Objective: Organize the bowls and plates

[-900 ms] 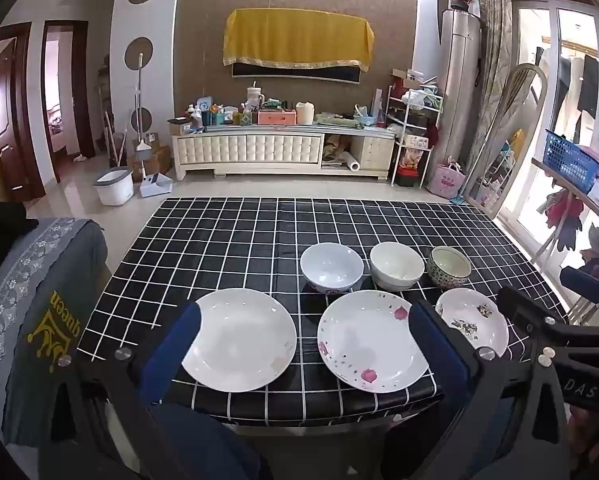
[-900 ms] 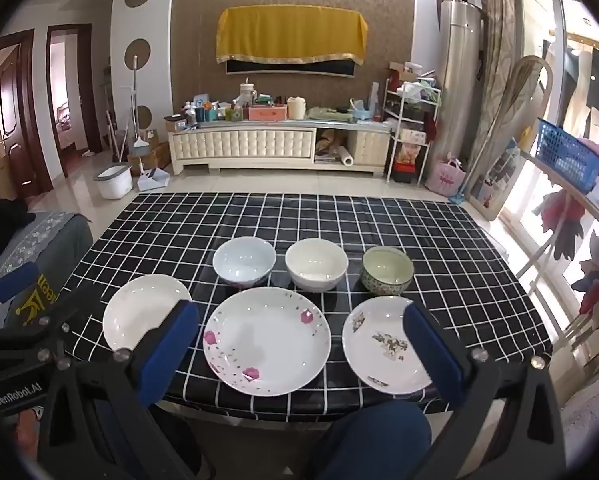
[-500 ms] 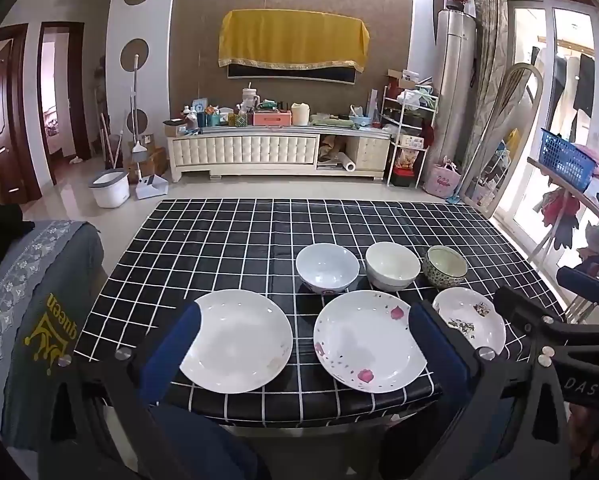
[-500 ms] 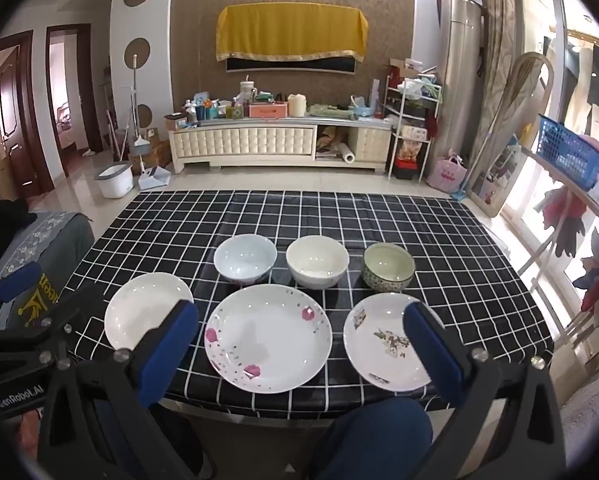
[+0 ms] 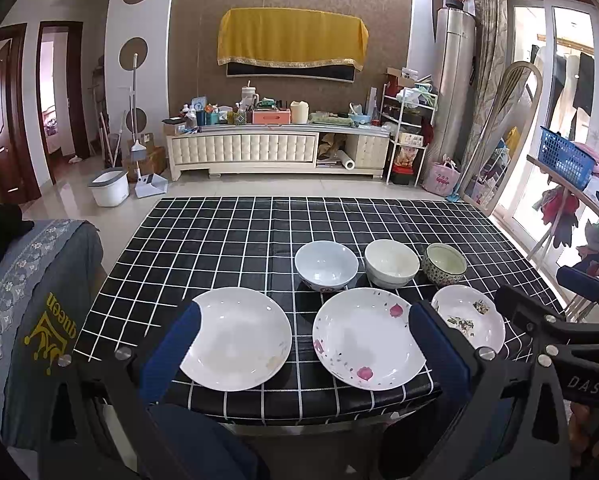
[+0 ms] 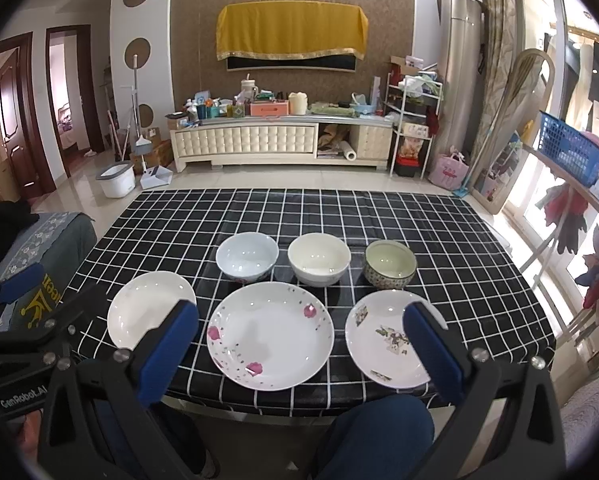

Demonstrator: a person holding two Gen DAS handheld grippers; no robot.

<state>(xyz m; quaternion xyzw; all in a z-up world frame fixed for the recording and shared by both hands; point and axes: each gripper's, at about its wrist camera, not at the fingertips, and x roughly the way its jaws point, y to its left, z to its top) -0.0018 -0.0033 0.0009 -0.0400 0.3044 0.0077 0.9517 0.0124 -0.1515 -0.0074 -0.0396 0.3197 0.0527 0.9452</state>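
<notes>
Three plates (image 6: 270, 335) nearest checked table (image 6: 439, 232) edge; three bowls (image 6: 319, 259) just behind. Left gripper (image 5: 303, 344), right gripper (image 6: 302, 340): jaws fully spread, empty.

"DAS" marks the right tool (image 5: 579, 384), "GenRobot.AI" the left tool (image 6: 19, 400), and "queen" (upside down) a grey cloth (image 5: 55, 320).

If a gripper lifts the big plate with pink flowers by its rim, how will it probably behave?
The flowered plate looks like glazed ceramic: probably stiff, rather heavy and breakable if dropped. Its glossy surface shows reflections, so the pads may slip. It lies flat on the checked tablecloth, with a low rim; getting a finger under it may be difficult.
</notes>
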